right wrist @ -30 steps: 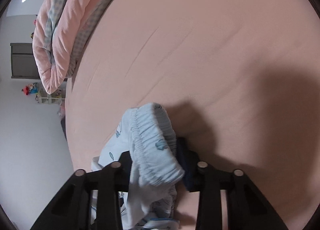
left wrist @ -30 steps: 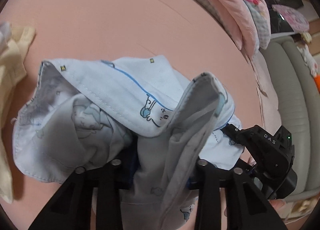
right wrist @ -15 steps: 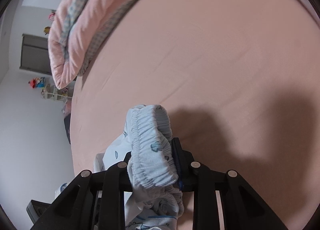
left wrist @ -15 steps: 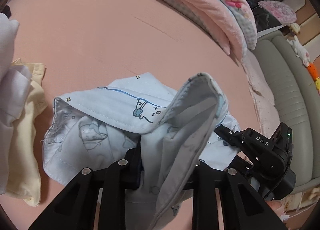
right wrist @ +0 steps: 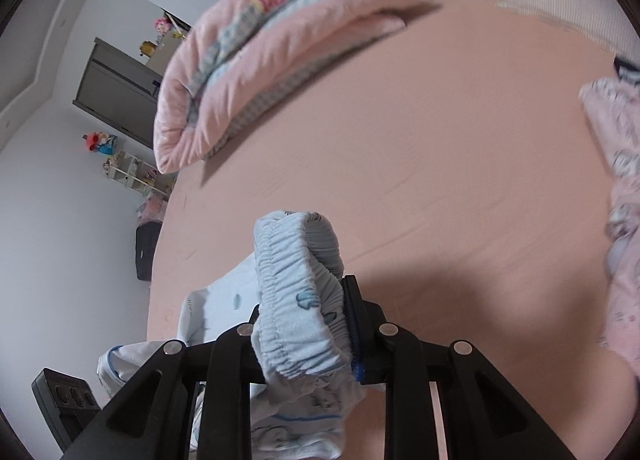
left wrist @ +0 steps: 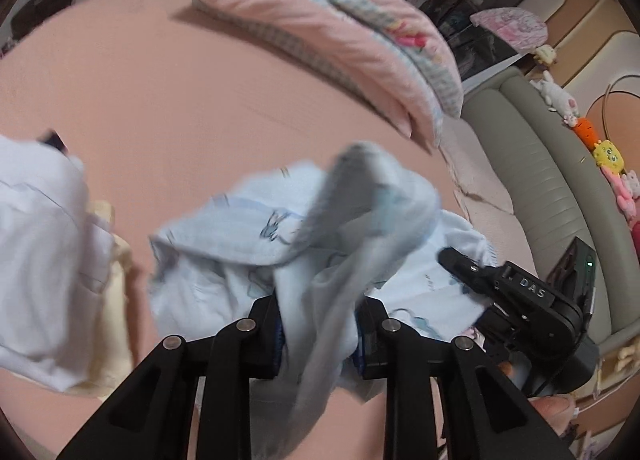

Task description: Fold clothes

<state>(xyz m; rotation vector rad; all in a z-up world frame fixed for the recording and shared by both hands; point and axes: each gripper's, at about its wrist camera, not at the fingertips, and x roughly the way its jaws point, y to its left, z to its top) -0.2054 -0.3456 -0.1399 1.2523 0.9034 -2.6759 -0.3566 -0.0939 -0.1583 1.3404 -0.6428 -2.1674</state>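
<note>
both grippers are clamped on the light blue printed garment (left wrist: 248,244): the left gripper (left wrist: 320,334) pinches a bunched fold, the right gripper (right wrist: 306,334) its elastic waistband (right wrist: 296,280). the cloth hangs over the pink bed (left wrist: 168,100), near the folded quilt (left wrist: 320,20) at its far edge.

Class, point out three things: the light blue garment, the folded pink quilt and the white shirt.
light blue garment (right wrist: 296,300): right wrist view, gathered elastic waistband.
folded pink quilt (left wrist: 320,16): left wrist view, top fold.
white shirt (left wrist: 40,240): left wrist view, flat front.
</note>
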